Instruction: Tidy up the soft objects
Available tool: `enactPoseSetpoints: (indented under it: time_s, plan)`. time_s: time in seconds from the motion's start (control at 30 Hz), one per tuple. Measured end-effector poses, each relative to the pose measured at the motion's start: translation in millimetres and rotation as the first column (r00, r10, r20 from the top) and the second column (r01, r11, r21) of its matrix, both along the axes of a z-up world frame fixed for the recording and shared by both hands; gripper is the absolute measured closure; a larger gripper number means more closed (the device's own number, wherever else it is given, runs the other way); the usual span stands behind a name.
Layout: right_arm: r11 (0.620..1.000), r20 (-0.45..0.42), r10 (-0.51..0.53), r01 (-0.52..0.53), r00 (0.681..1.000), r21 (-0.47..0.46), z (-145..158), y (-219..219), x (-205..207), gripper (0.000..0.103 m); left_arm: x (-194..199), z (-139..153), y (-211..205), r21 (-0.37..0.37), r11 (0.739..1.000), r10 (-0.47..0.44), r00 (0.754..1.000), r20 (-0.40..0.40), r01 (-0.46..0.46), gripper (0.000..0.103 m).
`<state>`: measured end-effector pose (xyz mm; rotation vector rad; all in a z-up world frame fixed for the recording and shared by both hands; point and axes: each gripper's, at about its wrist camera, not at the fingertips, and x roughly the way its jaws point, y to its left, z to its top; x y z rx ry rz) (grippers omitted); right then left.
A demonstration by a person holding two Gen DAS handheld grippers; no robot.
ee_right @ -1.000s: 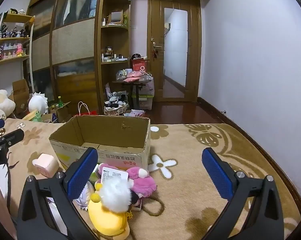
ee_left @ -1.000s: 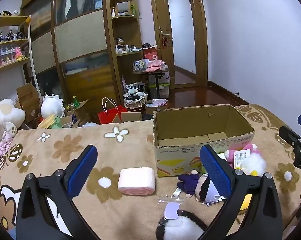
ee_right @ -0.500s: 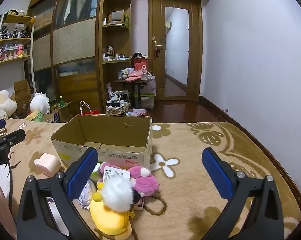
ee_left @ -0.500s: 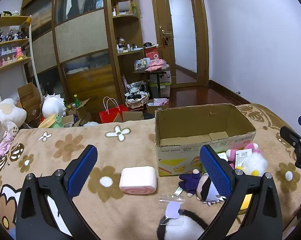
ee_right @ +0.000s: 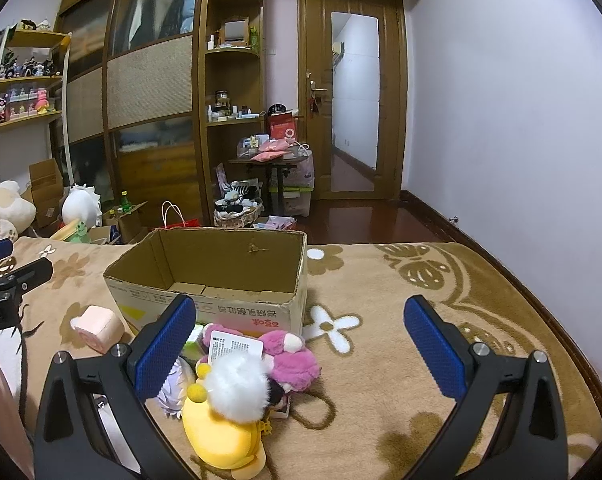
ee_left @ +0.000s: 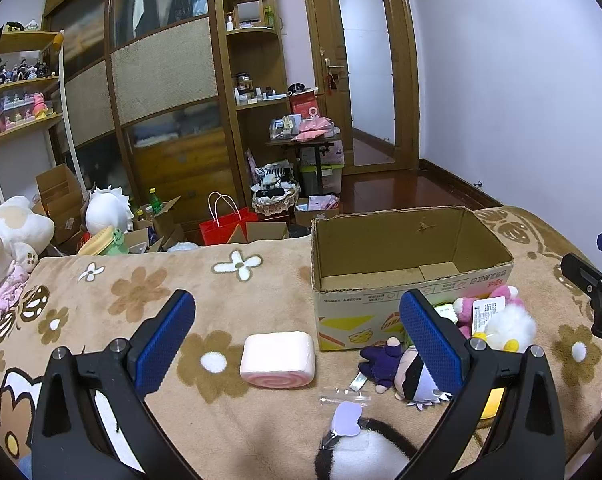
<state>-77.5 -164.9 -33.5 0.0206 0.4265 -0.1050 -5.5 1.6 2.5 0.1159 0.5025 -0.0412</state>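
I hold the left gripper and right gripper above the bed, fingers spread wide, gripping nothing; the pink roll cushion lies just left of the open cardboard box, the plush toys heaped at its near wall

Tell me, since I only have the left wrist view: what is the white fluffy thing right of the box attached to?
Observer: In the right wrist view the white pompom sits on a yellow plush.
Operator: Is anything between the right gripper's fingers?
Observer: No. The right gripper is open over bare blanket, with the plush pile by its left finger.
Operator: Anything in the cardboard box's near right corner?
Observer: That view shows only bare floor flaps in the cardboard box.
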Motion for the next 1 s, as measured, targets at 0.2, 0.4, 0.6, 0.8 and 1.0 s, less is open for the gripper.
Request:
enactPoseSetpoints:
  time_s: [0.2, 0.4, 0.6, 0.8, 1.0]
  plan:
    - [1.000, -0.001, 0.004, -0.004, 1.000, 0.000, -0.9, 1.5, -1.1, 0.000, 0.1, 0.2, 0.0, 0.001, 1.000, 0.000, 1.000, -0.003, 0.000, 0.002]
    - [1.000, -0.004, 0.006, -0.006, 1.000, 0.004, -1.5, 4.0, -2.7, 0.000, -2.0, -3.0, 4.2, -0.001, 1.000, 0.005, 1.000, -0.003, -0.005, 0.002]
    - [1.000, -0.008, 0.012, -0.012, 1.000, 0.002, -3.6, 6.3, -3.4, 0.000, -2.4, -3.2, 5.0, 0.000, 1.000, 0.005, 1.000, -0.005, -0.005, 0.002]
    - [1.000, -0.010, 0.013, -0.013, 1.000, 0.004, -4.6, 5.9, -2.0, 0.000, -3.9, -3.3, 6.4, 0.000, 1.000, 0.005, 1.000, -0.006, -0.005, 0.002]
    - [1.000, -0.012, 0.016, -0.016, 1.000, 0.006, -5.2, 7.0, -1.9, 0.000, -2.8, -3.2, 5.4, 0.000, 1.000, 0.004, 1.000, -0.006, -0.004, 0.002]
